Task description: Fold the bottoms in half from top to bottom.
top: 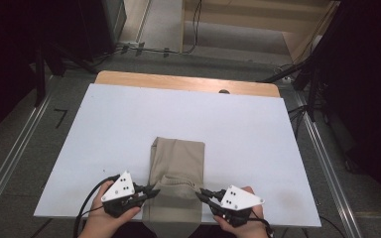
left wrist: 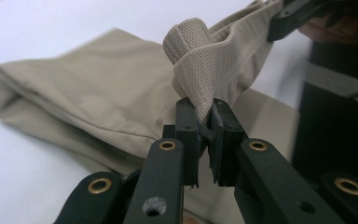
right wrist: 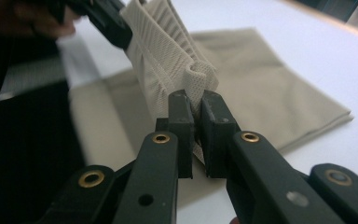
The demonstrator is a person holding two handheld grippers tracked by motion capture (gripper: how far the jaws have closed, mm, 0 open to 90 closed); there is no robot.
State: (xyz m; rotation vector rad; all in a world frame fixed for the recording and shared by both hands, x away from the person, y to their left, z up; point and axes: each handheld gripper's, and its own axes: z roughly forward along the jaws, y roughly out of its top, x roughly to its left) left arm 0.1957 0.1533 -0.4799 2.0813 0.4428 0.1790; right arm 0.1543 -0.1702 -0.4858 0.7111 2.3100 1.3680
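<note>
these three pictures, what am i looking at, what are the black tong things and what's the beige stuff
A person stands at a white table holding a tool in each hand. The left hand-held gripper and the right hand-held gripper are black two-jaw clamps, squeezed by hand. One picture is taken from above, looking down. The other two come from small cameras riding on each clamp, looking along its jaws. On the table lies a folded beige cloth, probably a garment. Both sets of jaws are shut on the cloth's near edge, pinching the fabric from either side, as the close-ups show.
</note>
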